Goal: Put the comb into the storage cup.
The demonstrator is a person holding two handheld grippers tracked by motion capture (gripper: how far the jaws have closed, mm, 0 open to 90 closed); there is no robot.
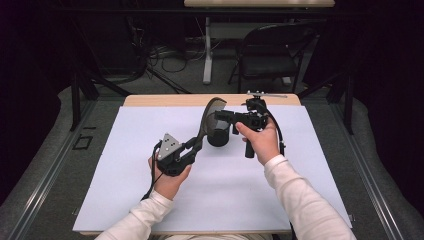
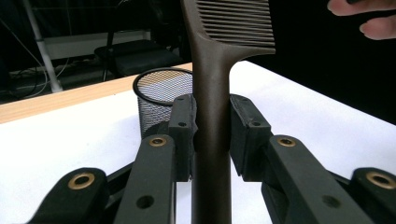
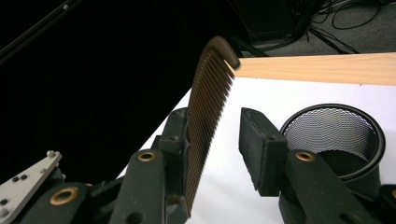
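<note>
Dark brown comb (image 2: pixel 211 93), long-handled, held up off the white table cover (image 1: pixel 150 200). Handle pinched between both pads of left gripper (image 2: pixel 211 133), pads pressed flat on either side of it; toothed end rising ahead of the jaws and leaning over toward the right gripper. In high view, same comb (image 1: pixel 209 117) arching up from left gripper (image 1: pixel 196 145) toward right gripper (image 1: pixel 220 119).

Toothed section (image 3: pixel 205 116) standing between the jaws of right gripper (image 3: pixel 219 140). Left-hand pad in the right gripper view against or just beside the comb's back; right-hand pad clearly apart from the teeth, white cover visible in the gap. Jaws spread, not clamping.

Black wire-mesh cup (image 1: pixel 218 132) upright on the cover, directly below right gripper and just ahead of left gripper's jaws. Seen behind the left-hand jaw in left gripper view (image 2: pixel 161 100); beside and beyond the right-hand jaw in right gripper view (image 3: pixel 334 135). Comb above the cup, not inside it.

Left hand (image 1: pixel 167 182) wrapped round left gripper body, grey plate on top. Right hand (image 1: pixel 262 140) gripping right gripper handle. White sleeves (image 1: pixel 300 200) on both forearms.
</note>
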